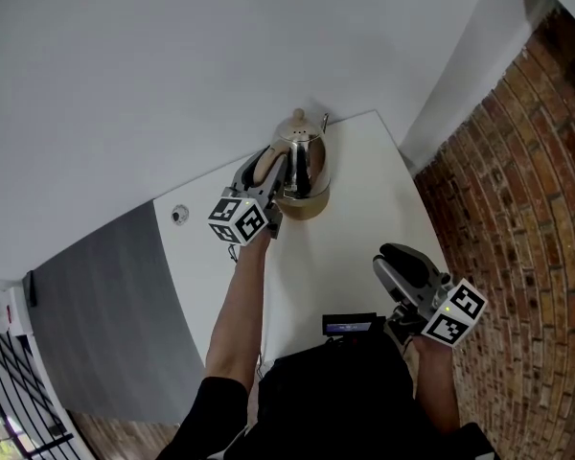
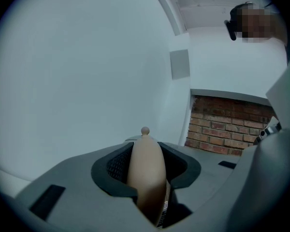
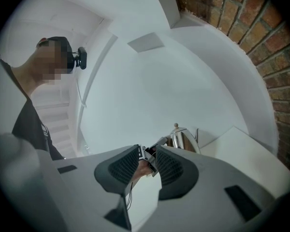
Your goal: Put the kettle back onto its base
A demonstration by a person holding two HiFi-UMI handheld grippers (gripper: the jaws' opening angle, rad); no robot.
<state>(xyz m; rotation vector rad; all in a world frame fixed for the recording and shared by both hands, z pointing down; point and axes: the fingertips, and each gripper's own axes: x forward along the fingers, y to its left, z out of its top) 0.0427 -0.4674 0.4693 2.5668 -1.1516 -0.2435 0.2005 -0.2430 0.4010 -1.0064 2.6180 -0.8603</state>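
A shiny metal kettle (image 1: 305, 156) with a small knob on its lid stands at the far corner of the white table (image 1: 364, 209), over a round tan base (image 1: 307, 205). Whether it rests fully on the base I cannot tell. My left gripper (image 1: 267, 169) is shut on the kettle's tan handle (image 1: 265, 167), which fills the gap between the jaws in the left gripper view (image 2: 146, 170). My right gripper (image 1: 396, 263) hangs near the table's front right, open and with nothing in it. The right gripper view looks between its jaws (image 3: 147, 161) towards the kettle (image 3: 183, 140).
White walls stand behind the table, and a brick wall (image 1: 517, 190) runs along its right side. A grey panel (image 1: 105, 305) and a small round fitting (image 1: 179, 215) lie left of the table. A small black device (image 1: 350, 326) hangs at the person's chest.
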